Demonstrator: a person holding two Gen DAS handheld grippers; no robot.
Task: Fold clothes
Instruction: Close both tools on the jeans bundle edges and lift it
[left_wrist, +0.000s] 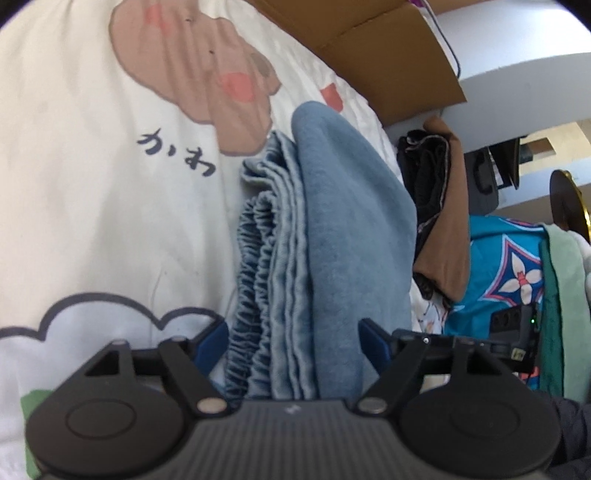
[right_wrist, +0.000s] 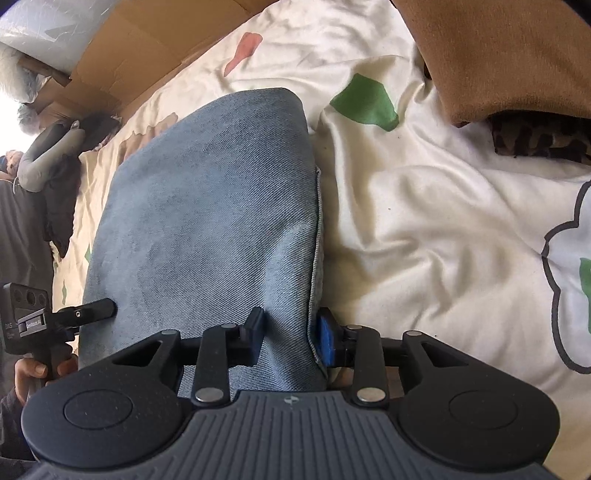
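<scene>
A folded blue denim garment (left_wrist: 325, 236) with an elastic waistband lies on a white bedspread (left_wrist: 92, 184) printed with cartoon shapes. In the left wrist view I see its stacked layers edge-on. My left gripper (left_wrist: 291, 339) holds the whole thick stack, a blue-padded finger pressing each side. In the right wrist view the garment (right_wrist: 207, 206) shows its flat top face. My right gripper (right_wrist: 290, 334) is shut on the garment's hemmed right edge. The left gripper (right_wrist: 26, 321), held by a hand, touches the garment's left side with one fingertip (right_wrist: 105, 307).
Brown cardboard (left_wrist: 388, 48) runs along the bed's far side. A brown and black pile of clothes (left_wrist: 439, 206) lies beyond the denim, beside a turquoise patterned cloth (left_wrist: 498, 266). A brown garment (right_wrist: 509, 55) over a dark patterned one (right_wrist: 539, 140) sits at the upper right.
</scene>
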